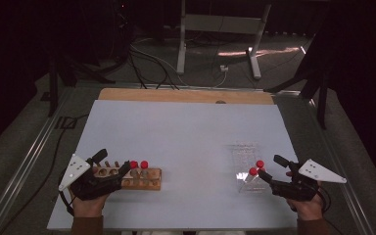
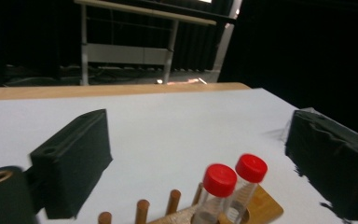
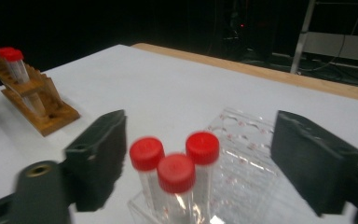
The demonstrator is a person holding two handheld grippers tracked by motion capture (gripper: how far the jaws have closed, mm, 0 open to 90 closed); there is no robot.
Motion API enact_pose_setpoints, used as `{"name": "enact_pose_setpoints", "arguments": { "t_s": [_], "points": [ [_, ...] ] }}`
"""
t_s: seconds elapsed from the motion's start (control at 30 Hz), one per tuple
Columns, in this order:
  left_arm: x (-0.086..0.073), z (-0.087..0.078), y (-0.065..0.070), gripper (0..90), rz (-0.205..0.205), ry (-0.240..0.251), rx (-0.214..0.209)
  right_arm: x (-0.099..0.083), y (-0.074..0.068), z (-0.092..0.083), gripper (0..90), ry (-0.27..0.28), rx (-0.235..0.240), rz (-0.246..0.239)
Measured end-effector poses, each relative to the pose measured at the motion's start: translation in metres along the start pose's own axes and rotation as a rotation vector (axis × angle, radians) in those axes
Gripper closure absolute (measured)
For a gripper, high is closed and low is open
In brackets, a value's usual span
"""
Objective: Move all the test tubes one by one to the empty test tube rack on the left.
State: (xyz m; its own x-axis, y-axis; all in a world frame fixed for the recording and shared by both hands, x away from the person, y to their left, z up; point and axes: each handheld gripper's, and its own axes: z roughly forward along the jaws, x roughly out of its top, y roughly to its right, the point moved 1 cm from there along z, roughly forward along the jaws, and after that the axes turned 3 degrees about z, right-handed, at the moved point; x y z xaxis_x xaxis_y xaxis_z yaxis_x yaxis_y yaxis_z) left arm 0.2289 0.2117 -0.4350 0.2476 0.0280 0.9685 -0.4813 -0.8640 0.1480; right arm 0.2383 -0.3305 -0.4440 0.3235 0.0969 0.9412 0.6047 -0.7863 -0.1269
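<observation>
We count two tubes (image 2: 226, 189) in the wooden rack (image 1: 138, 178) at eight o'clock, seemingly three (image 3: 176, 173) left in the clear rack (image 3: 247, 154) at four o'clock; both the left gripper (image 1: 111, 164) and the right gripper (image 1: 270, 168) stand wide, holding nothing.

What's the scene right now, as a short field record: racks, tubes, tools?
wooden rack: near left, two red-capped tubes standing in it
clear rack: near right, three red-capped tubes
left tool: open, at the wooden rack, holding nothing
right tool: open, jaws either side of the three tubes, not gripping
table: white
</observation>
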Motion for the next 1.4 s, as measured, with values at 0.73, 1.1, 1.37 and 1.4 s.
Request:
{"name": "enact_pose_setpoints", "arguments": {
  "t_s": [0.73, 1.1, 1.37, 1.4],
  "points": [
    [0.003, -0.004, -0.002, 0.4, 0.001, 0.005, 0.071, -0.03, -0.007, 0.004, 66.8, -0.113, 0.019, -0.065],
    [0.002, -0.004, -0.002, 0.5, 0.007, 0.0, 0.074, -0.034, -0.007, 0.012, 73.4, -0.139, 0.018, -0.084],
    [0.002, -0.003, -0.002, 0.5, 0.008, -0.004, 0.076, -0.032, -0.006, 0.011, 74.0, -0.131, 0.02, -0.089],
    [0.002, -0.003, -0.002, 0.5, 0.008, -0.005, 0.076, -0.032, -0.006, 0.011, 74.1, -0.129, 0.019, -0.09]
  ]
}}
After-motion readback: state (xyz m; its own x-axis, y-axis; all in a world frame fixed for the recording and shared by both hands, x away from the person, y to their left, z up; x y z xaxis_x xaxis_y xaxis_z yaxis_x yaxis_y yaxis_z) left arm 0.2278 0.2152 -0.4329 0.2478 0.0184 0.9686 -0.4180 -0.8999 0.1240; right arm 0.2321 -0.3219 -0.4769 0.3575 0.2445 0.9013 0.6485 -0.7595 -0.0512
